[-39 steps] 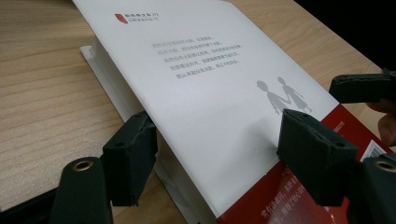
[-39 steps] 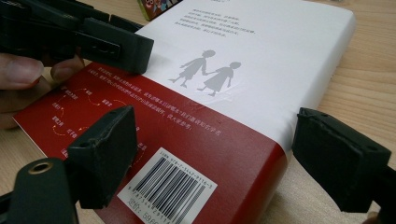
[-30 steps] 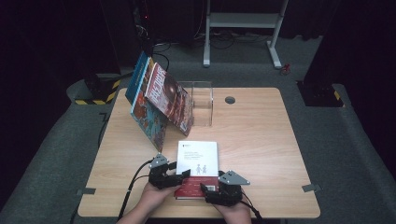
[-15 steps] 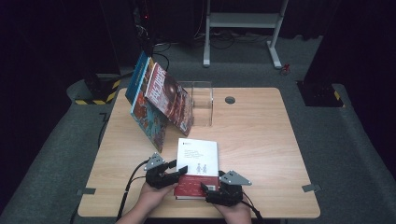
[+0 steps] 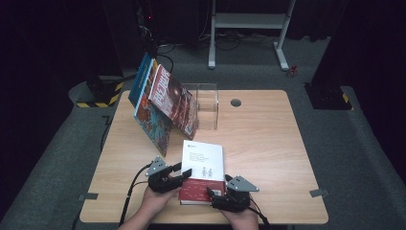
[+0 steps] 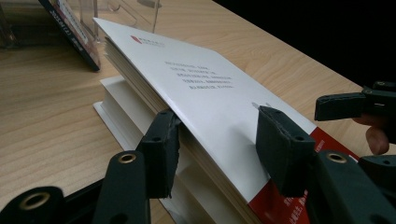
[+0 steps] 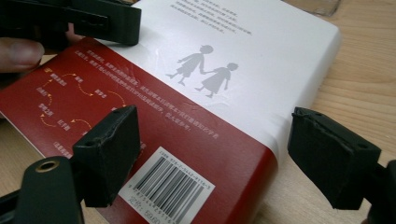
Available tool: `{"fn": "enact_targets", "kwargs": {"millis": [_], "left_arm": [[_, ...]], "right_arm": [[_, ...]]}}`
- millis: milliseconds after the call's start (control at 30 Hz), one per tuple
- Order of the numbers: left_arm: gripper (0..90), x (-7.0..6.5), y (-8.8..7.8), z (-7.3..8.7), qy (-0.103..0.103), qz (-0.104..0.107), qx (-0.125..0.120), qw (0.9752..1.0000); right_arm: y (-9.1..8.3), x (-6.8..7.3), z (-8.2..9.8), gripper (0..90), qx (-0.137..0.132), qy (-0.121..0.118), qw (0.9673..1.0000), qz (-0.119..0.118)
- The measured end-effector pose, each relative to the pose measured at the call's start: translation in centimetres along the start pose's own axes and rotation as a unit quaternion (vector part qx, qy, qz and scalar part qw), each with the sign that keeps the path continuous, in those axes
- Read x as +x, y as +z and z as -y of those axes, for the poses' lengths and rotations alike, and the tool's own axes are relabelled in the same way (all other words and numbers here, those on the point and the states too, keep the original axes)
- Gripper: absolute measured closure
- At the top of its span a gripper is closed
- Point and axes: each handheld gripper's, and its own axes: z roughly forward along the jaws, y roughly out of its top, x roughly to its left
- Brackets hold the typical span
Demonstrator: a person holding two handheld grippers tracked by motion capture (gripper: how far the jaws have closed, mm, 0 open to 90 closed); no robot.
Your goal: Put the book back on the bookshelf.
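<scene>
A white and red book (image 5: pixel 203 160) lies flat near the table's front edge. My left gripper (image 5: pixel 183 173) is at its left side. In the left gripper view the cover and a thick block of pages (image 6: pixel 205 88) are tilted up off the lower pages. One jaw is under that block and the other is on the cover. The left gripper (image 6: pixel 217 135) has just been closing on this block. My right gripper (image 5: pixel 213 191) sits at the book's near right corner. Its open jaws straddle the red part of the cover (image 7: pixel 187 140) by the barcode, one pad over the cover and one beyond the book's edge.
Several books (image 5: pixel 163 105) lean in a clear acrylic stand (image 5: pixel 207 106) at the back left of the wooden table (image 5: pixel 268 143). A round cable hole (image 5: pixel 235 102) is behind it. A person's hands hold both grippers at the front edge.
The left gripper's jaws have narrowed onto the book's left side. The right gripper has stayed where it was.
</scene>
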Motion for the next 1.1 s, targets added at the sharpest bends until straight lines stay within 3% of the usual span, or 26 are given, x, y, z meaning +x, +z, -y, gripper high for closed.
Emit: {"fn": "enact_targets", "kwargs": {"millis": [433, 900, 933, 1100], "left_arm": [[51.1, -0.9, -0.4, -0.6, 0.042, -0.015, -0.011, 0.9990], [51.0, -1.5, -0.7, -0.9, 0.058, -0.025, -0.015, 0.9979], [51.0, -1.7, -0.8, -0.9, 0.070, -0.030, -0.016, 0.9969], [51.1, -1.9, -0.9, -1.0, 0.074, -0.033, -0.019, 0.9965]], "right_arm": [[-0.3, -0.3, 0.0, 17.1, -0.008, 0.004, 0.9999, 0.008], [-0.4, -0.3, 0.0, 17.3, -0.011, 0.002, 0.9999, 0.012], [-0.4, -0.3, 0.0, 17.3, -0.011, 0.003, 0.9999, 0.012], [-0.5, -0.3, 0.0, 17.2, -0.013, 0.003, 0.9998, 0.014]]}}
